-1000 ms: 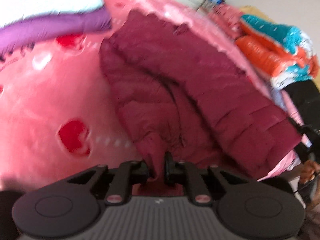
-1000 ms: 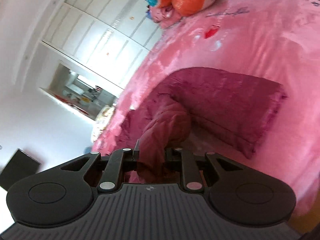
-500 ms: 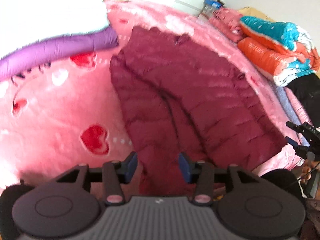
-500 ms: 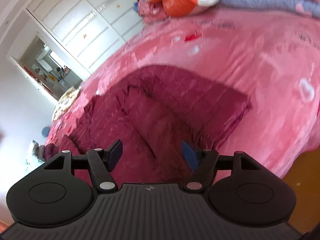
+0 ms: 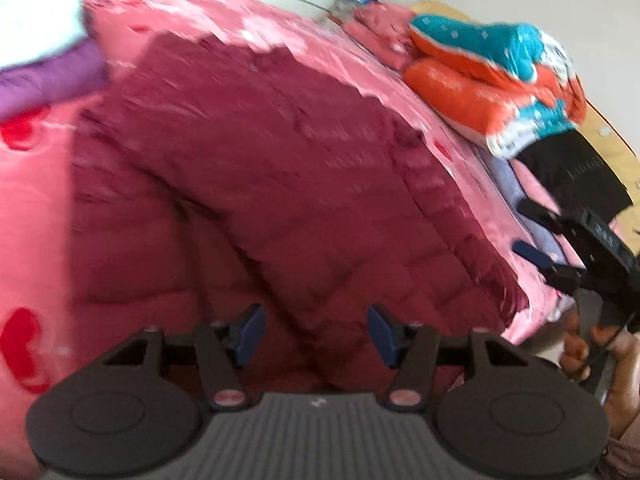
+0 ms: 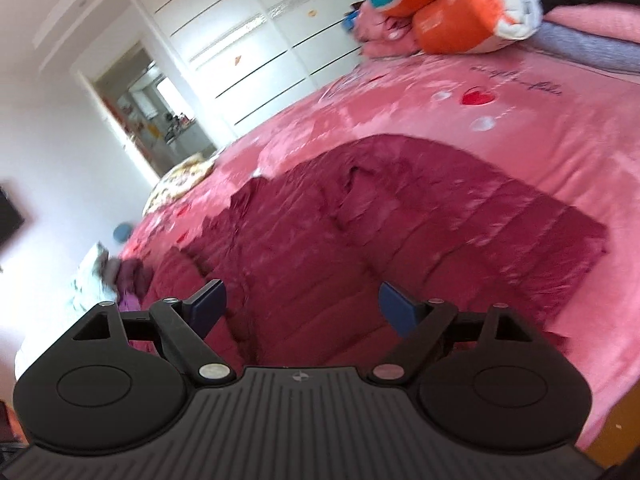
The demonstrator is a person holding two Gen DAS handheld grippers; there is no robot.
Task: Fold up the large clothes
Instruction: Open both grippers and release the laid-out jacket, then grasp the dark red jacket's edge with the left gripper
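Spreading across most of both views, a bed (image 6: 540,128) wears a plush pink cover with a soft sheen, dotted with red hearts and pale spots. On it lies the jacket (image 5: 280,184), a dark red quilted coat stitched in puffy horizontal bands, laid flat with a sleeve folded over its front and one straight hem toward the bed's edge. At the far side sits a rolled bundle of bedding (image 5: 492,80) in orange and teal with white dots, next to a folded pink cloth and a black garment. A purple and white blanket (image 5: 44,76) rests just beside the jacket's upper corner. White wardrobe doors (image 6: 256,52) with thin dark lines stand beyond the bed. The left gripper (image 5: 316,330) hangs over the jacket, its blue-padded fingers parting with nothing pinched between them. The right gripper (image 6: 302,306) likewise has its fingers spreading wide above the cloth, gripping nothing.
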